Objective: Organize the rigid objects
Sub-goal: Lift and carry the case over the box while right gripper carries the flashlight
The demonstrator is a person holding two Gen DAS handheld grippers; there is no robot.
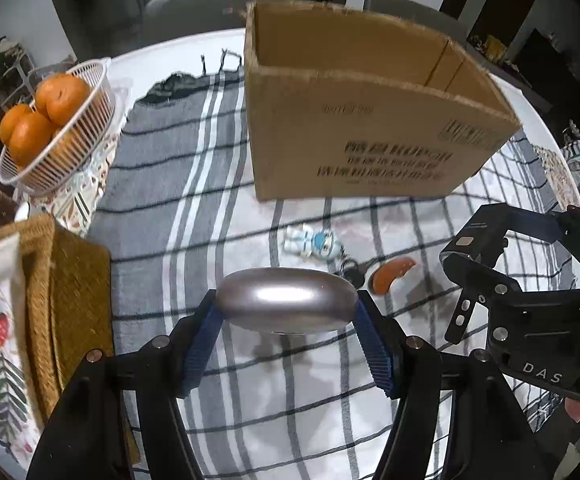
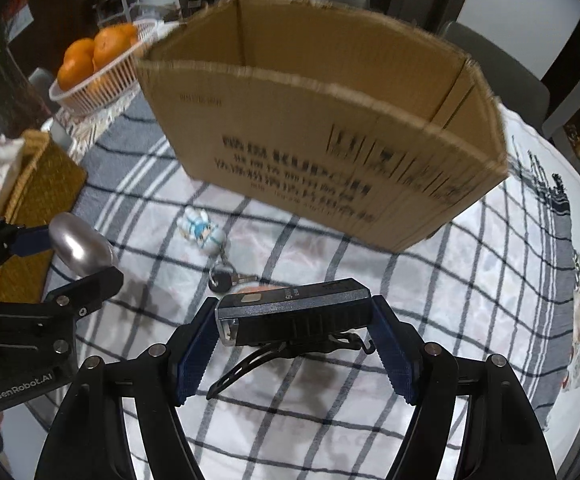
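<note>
A round table [image 1: 162,46] is covered by a checked cloth [image 1: 250,380], with 2 grey chairs [image 1: 218,4] behind. A silver case [image 1: 286,305] is pinched by the left gripper [image 1: 288,338] and a black bike light [image 2: 294,314] by the right gripper [image 2: 294,350], both before the cardboard box [image 1: 354,136].

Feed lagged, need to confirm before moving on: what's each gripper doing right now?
Left gripper: closed on the silver oval case, held off the table.
Right gripper: closed on the black bike light, also held off the table.
</note>
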